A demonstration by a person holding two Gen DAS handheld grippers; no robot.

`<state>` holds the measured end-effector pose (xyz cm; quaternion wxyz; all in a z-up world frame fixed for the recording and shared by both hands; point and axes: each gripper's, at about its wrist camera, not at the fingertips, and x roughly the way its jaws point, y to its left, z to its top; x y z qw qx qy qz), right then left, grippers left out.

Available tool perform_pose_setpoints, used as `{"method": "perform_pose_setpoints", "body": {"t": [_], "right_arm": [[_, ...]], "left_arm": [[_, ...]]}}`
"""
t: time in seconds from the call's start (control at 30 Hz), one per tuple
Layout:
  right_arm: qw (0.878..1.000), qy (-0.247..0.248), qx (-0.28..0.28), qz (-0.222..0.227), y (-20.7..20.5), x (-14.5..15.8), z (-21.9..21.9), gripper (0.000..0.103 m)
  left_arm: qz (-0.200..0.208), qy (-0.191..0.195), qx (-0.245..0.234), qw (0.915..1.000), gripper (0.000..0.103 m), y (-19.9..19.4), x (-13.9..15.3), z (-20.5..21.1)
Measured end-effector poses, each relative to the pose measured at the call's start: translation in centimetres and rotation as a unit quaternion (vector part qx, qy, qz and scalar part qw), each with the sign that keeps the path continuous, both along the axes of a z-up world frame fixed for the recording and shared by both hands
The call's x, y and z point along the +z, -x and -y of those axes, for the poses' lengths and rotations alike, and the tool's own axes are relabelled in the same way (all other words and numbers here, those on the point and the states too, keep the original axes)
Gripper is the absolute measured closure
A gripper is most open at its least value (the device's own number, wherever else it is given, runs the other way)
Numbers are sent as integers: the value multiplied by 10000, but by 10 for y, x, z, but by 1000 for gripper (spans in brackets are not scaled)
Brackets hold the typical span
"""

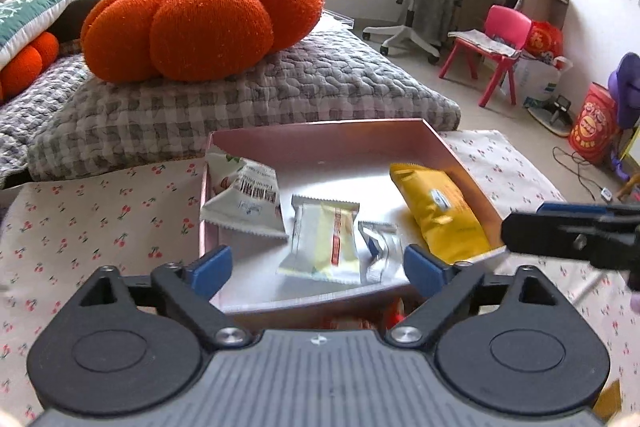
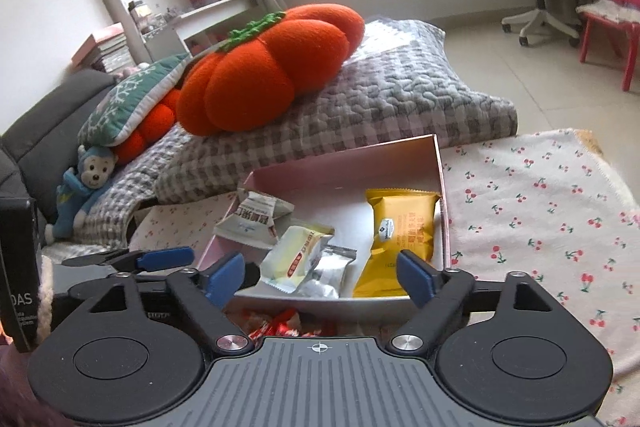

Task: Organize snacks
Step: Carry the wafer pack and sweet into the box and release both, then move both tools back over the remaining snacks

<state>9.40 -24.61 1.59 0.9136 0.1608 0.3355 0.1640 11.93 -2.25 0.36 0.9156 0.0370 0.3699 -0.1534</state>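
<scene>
Cherry-print cloth (image 2: 540, 211) carries the pink box (image 2: 344, 163), already holding four packets, the yellow packet (image 2: 400, 235) included. Red snacks (image 2: 276, 327) just before the box look unsorted. Left tool (image 1: 318, 267) and right tool (image 2: 320, 277) hover spread, empty.

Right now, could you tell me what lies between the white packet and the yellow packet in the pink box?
In both wrist views, a pale yellow wrapped snack and a small silver sachet lie between the white packet and yellow packet.
</scene>
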Motion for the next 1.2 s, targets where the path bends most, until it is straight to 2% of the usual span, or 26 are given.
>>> {"method": "perform_pose_setpoints", "body": {"t": [0.1,0.4,0.67,0.93,1.2], "right_arm": [[9999,63,53,72,13,8,1,11],[9992,324,185,174,49,16,9,10],[9982,449,332,216,82,-2,21,10],[9887,1213,786,395,112,-20,19,10],[9800,1561,1160,432,140,-36,26,10]], "left_arm": [[-49,-27,7,10000,6,9,0,-2],[-250,-11,276,9993,1,40,-5,-13],[-275,94,379,9989,1,71,-22,-18],[-413,178,384,9983,1,93,-36,-18],[-320,181,253,9990,1,112,-40,-8]]}}
